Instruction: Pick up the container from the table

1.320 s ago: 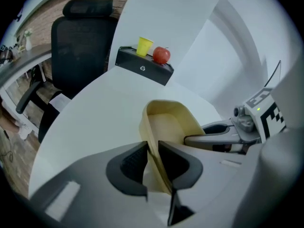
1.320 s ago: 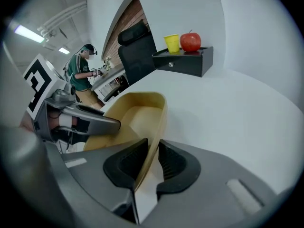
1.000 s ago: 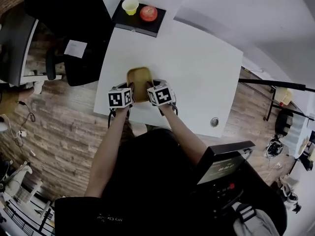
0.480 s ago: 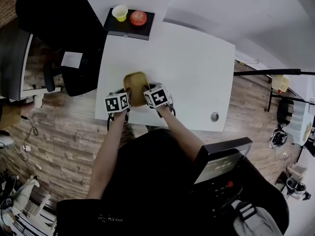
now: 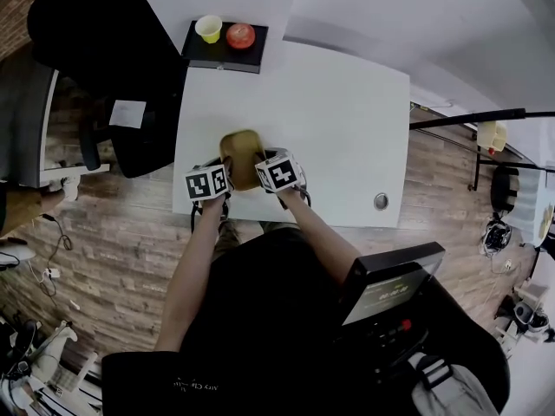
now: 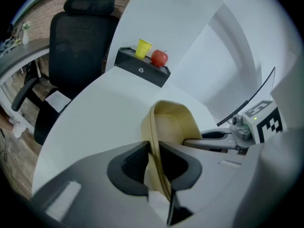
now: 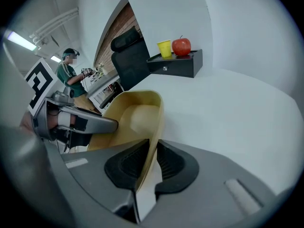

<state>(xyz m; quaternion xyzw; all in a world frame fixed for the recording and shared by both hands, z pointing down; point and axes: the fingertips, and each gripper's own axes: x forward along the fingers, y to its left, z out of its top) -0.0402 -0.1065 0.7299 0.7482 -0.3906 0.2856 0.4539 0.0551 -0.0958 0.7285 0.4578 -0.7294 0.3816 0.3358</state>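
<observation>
White table (image 5: 347, 120) on a wood-plank floor (image 5: 113, 232), with a black office chair (image 5: 104, 33) at its left side.

Task item: a tan, shallow container (image 5: 241, 148) sits by the near edge of the table, directly between the two grippers. Whether its base rests on the surface cannot be determined.

Left gripper (image 5: 223, 170): the jaws straddle the container's left wall, one pad inside the rim and one outside. They have just been closing, and both pads now bear on the wall. The gap is no wider than the wall itself.

Right gripper (image 5: 261, 165): the arrangement is the same on the opposite wall. These jaws have also just been closing, and their pads now pinch the thin rim between them.

At the far edge of the table, well apart from the container, a black box (image 5: 224, 48) carries a yellow cup (image 5: 208, 29) and a red apple (image 5: 240, 35) side by side.
</observation>
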